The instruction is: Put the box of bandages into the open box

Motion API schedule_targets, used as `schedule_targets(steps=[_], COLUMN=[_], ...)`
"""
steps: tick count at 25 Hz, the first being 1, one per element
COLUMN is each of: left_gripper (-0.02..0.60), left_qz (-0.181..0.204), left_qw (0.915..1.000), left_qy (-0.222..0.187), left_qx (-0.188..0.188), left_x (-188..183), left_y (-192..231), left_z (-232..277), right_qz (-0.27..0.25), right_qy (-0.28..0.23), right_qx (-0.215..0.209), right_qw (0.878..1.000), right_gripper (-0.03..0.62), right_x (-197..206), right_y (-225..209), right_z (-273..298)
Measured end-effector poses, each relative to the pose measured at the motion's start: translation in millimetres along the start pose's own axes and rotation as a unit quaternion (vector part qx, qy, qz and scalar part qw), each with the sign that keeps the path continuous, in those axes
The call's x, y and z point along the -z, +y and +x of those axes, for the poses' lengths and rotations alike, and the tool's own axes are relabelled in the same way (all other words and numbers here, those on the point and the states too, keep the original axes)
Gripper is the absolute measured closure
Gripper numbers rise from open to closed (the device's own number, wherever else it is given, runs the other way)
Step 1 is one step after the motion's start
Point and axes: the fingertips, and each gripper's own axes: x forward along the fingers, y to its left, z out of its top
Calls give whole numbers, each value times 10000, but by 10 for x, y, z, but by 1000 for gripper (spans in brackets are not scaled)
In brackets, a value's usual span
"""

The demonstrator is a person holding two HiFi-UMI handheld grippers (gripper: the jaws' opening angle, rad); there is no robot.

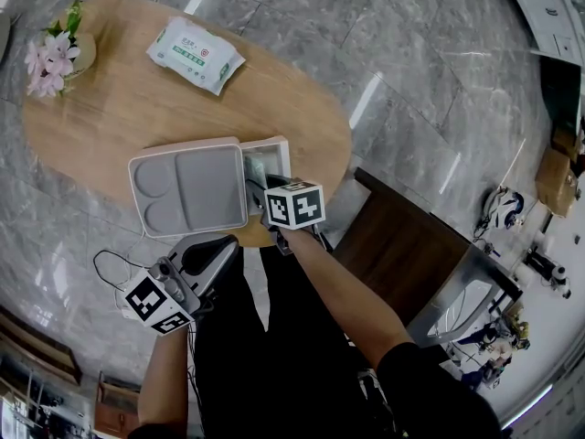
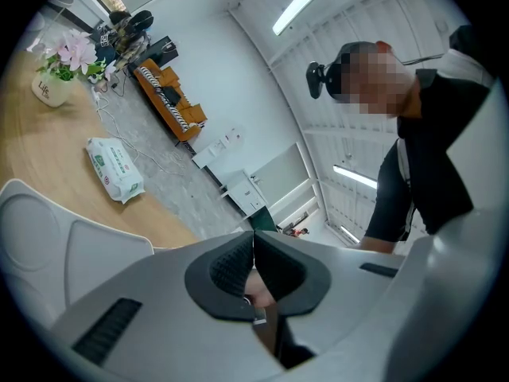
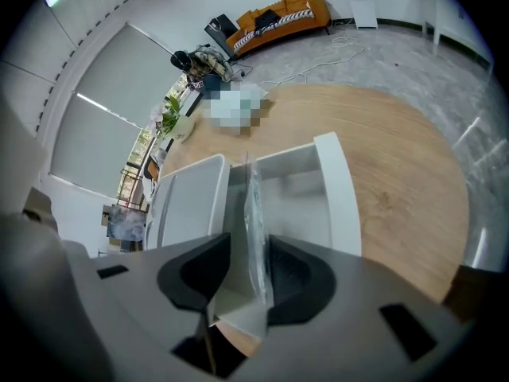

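Observation:
An open white box (image 1: 274, 143) lies on the oval wooden table (image 1: 137, 108), its grey moulded lid (image 1: 187, 190) flipped out to the left. My right gripper (image 1: 263, 199) reaches into the box's compartment at the table's near edge. In the right gripper view the thin box of bandages (image 3: 253, 237), wrapped in clear film, stands on edge between the jaws of my right gripper (image 3: 248, 269). It leans toward the right pad with a gap on the left. The box wall (image 3: 338, 189) lies just beyond. My left gripper (image 1: 212, 250) hangs shut and empty by the person's leg.
A pack of wet wipes (image 1: 195, 55) lies at the table's far side and a vase of pink flowers (image 1: 57, 53) stands at its far left. A dark wooden seat (image 1: 402, 245) is to the right of the person. A cable (image 1: 114, 268) loops over the marble floor.

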Motion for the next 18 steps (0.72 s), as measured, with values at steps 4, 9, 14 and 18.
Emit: schedule_targets(steps=[4,9,14,18], left_gripper=[565,565,565,565], left_qz=[13,21,-21,-10], left_qw=[10000,10000,10000,9999], left_qy=[13,26,31,41], left_qx=[1,23,62,94], left_x=[5,2,33,48], left_y=[3,-10,-22,-35], left_z=[-5,21,54,73], right_qz=[-228,-469,-35,211], right_qy=[-68,-142,-211,-101], right_qx=[221,416,262,11], right_qw=[9995,9979,9994,9997], right_gripper=[444,444,559,557], right_x=[-27,-38,33,104], right_y=[-42,-72,-97,-25], right_z=[-43,-184,-208,-118])
